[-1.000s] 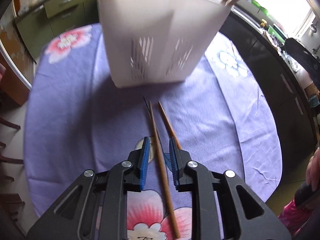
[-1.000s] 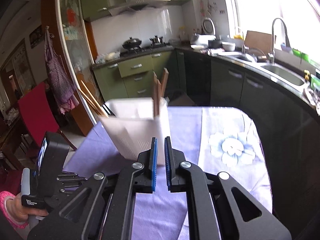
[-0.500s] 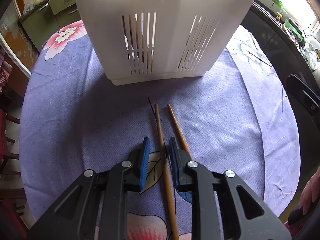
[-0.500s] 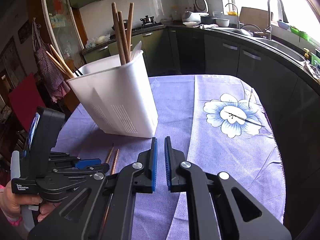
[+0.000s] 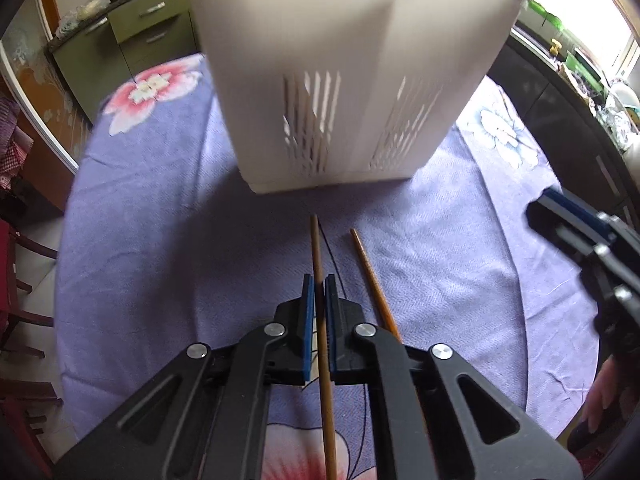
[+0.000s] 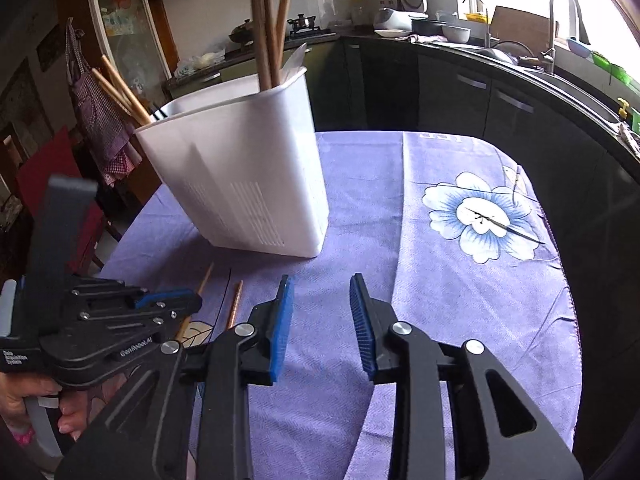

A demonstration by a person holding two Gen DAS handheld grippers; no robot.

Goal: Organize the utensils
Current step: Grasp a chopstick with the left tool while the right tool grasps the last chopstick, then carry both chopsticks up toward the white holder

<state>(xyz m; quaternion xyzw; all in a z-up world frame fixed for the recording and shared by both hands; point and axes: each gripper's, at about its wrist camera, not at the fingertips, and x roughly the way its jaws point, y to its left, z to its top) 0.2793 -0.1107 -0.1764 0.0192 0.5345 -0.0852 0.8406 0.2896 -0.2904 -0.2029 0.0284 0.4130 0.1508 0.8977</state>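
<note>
A white slotted utensil holder (image 5: 340, 80) stands on the purple flowered tablecloth, with several wooden chopsticks upright in it (image 6: 268, 28). My left gripper (image 5: 319, 284) is shut on a light wooden chopstick (image 5: 316, 248) whose tip points at the holder's base. A second, darker chopstick (image 5: 372, 276) lies on the cloth just to its right. In the right wrist view the holder (image 6: 240, 172) stands ahead to the left, the left gripper (image 6: 176, 304) is at lower left with both chopsticks (image 6: 234, 308) by it, and my right gripper (image 6: 320, 292) is open and empty above the cloth.
The round table's edge (image 6: 568, 300) curves along the right. Dark kitchen cabinets and a sink counter (image 6: 520, 76) run behind and to the right. A red chair (image 6: 44, 172) stands at the far left. The right gripper shows at the right edge of the left wrist view (image 5: 580, 236).
My left gripper has closed on the light chopstick. My right gripper has opened and come lower toward the cloth, closer to the left gripper.
</note>
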